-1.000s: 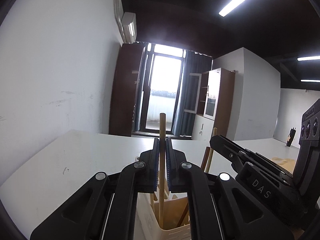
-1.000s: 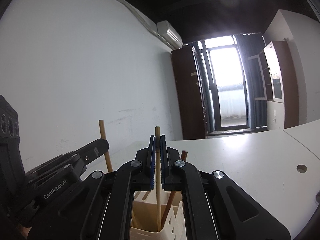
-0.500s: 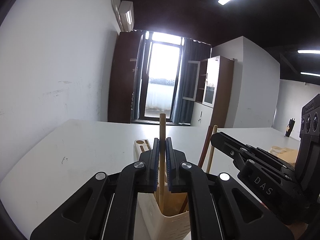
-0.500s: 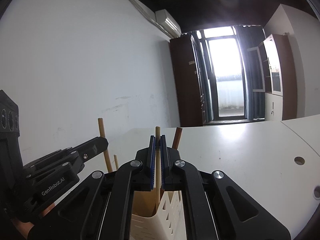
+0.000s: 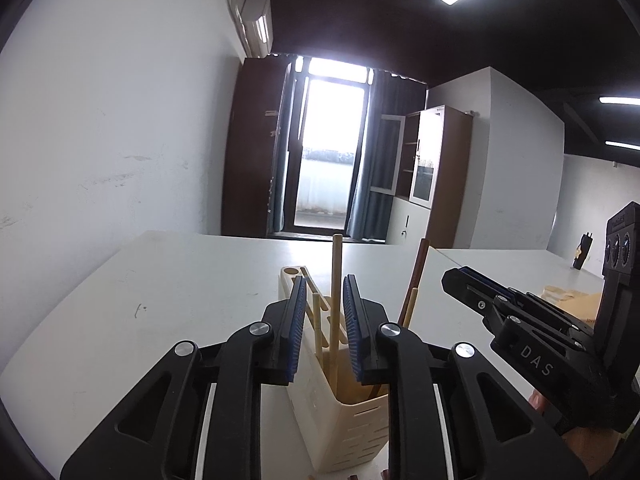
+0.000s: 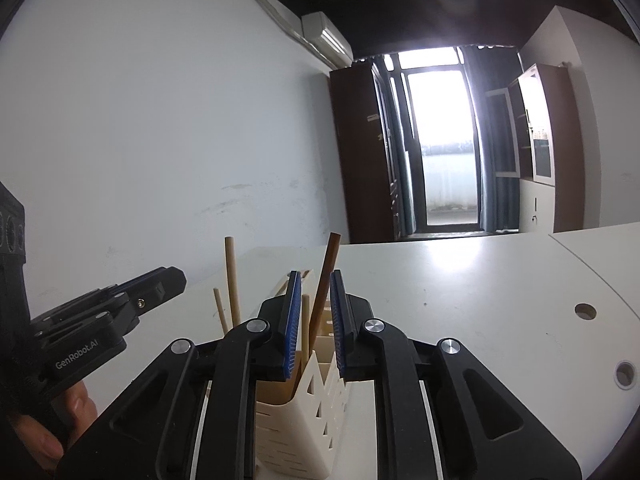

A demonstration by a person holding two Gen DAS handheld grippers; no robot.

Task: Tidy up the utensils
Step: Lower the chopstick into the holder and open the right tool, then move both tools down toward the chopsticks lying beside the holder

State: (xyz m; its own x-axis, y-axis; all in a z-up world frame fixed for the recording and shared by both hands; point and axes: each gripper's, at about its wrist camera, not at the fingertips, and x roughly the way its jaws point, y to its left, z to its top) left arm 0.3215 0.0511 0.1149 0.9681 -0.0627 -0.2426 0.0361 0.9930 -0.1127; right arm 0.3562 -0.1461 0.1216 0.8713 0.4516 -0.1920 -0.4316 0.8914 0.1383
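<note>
A cream slotted utensil holder (image 5: 352, 420) stands on the white table, also in the right wrist view (image 6: 296, 420). Several wooden handles stand in it. My left gripper (image 5: 324, 320) is open just above the holder, its jaws either side of a light wooden handle (image 5: 335, 280) without touching it. My right gripper (image 6: 314, 316) is open over the holder too, with a short light handle (image 6: 305, 328) and a dark brown handle (image 6: 326, 276) between its jaws. Each gripper shows in the other's view: the right one (image 5: 520, 320), the left one (image 6: 112, 312).
The white table (image 5: 180, 300) runs back to a white wall on the left and a window door. Round cable holes (image 6: 585, 311) sit in the table at the right. Some tan objects (image 5: 560, 294) lie at the far right.
Both grippers were shut on light wooden handles; both have opened and let them go. The handles now stand lower in the holder. Both cameras have tilted down a little.
</note>
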